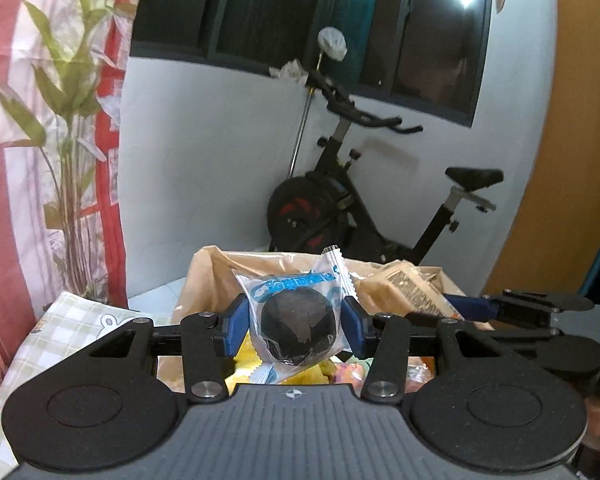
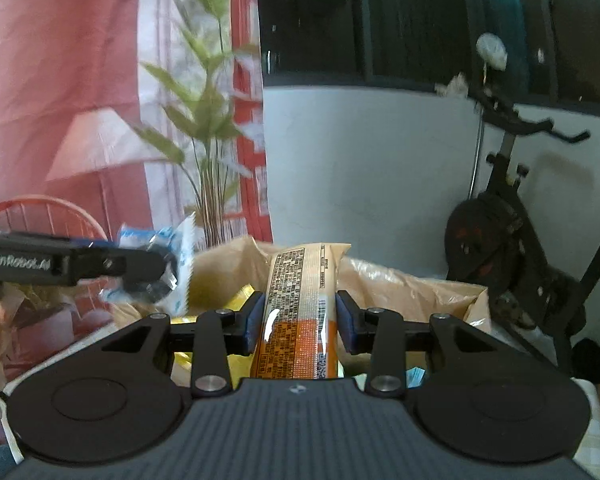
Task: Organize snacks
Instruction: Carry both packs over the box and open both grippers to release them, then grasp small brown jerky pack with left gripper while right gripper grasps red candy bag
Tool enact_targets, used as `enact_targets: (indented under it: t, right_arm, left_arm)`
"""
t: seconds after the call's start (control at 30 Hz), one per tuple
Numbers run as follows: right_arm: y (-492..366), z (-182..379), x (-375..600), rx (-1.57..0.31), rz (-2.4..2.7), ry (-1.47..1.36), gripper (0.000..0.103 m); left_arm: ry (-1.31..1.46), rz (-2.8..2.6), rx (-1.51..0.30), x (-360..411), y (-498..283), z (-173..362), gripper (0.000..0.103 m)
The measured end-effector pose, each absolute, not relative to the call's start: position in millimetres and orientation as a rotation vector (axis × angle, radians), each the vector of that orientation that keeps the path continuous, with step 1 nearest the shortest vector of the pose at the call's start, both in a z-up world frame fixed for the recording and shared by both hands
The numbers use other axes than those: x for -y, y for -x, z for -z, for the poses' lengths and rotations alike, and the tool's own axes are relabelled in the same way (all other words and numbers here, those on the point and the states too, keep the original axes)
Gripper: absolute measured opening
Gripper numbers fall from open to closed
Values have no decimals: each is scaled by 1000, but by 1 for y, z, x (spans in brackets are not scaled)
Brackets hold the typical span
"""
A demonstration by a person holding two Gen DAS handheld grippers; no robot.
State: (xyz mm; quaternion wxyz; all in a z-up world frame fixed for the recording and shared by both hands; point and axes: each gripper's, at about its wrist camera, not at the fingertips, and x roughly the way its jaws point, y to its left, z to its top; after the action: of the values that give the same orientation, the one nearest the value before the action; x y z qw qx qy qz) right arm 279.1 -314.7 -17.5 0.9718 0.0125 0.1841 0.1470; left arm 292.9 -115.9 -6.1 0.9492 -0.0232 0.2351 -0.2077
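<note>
My left gripper (image 1: 296, 322) is shut on a clear packet with blue print and a round dark cookie (image 1: 298, 328), held above an open tan plastic bag (image 1: 204, 280) of snacks. My right gripper (image 2: 300, 322) is shut on a long orange and tan snack bar packet (image 2: 300, 308), held upright over the same bag (image 2: 420, 292). The right gripper and its bar (image 1: 412, 284) show at the right in the left wrist view. The left gripper with the cookie packet (image 2: 156, 264) shows at the left in the right wrist view.
Yellow and orange wrapped snacks (image 1: 300, 376) lie inside the bag. A checked tablecloth (image 1: 72, 320) covers the table. A potted plant (image 1: 68, 128) and red curtain stand at the left. An exercise bike (image 1: 360, 200) stands by the white wall behind.
</note>
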Motion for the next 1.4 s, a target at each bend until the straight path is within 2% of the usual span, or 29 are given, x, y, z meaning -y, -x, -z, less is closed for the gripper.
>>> enact_targets:
  t: [0.13, 0.23, 0.3, 0.33, 0.4, 0.87, 1.1, 1.33, 1.37, 1.4]
  right_arm:
    - [-297, 28, 317, -419, -277, -15, 40]
    - [-303, 35, 320, -452, -258, -21, 42]
    - [-304, 38, 323, -469, -243, -33, 45]
    - [-303, 38, 325, -474, -239, -40, 51]
    - [-297, 36, 327, -464, -236, -47, 57]
    - [-201, 17, 312, -368, -308, 2, 57]
    - [-163, 35, 305, -396, -358, 32, 57]
    - [-147, 84, 302, -504, -355, 31, 57]
    - [-148, 93, 302, -528, -351, 22, 57]
    - [-147, 102, 302, -551, -344, 18, 62]
  left_arm:
    - [-15, 424, -492, 130, -312, 10, 54]
    - [-48, 418, -512, 133, -320, 14, 60]
    - [-52, 412, -511, 131, -322, 14, 72]
    - [-45, 409, -504, 128, -319, 13, 73]
    - [-29, 414, -489, 120, -311, 11, 73]
    - [-6, 352, -434, 40, -229, -4, 73]
    - [34, 310, -468, 17, -195, 29, 73]
    - [95, 275, -561, 7, -181, 81, 73]
    - [100, 267, -575, 6, -180, 88, 73]
    - [104, 257, -586, 4, -179, 94, 73]
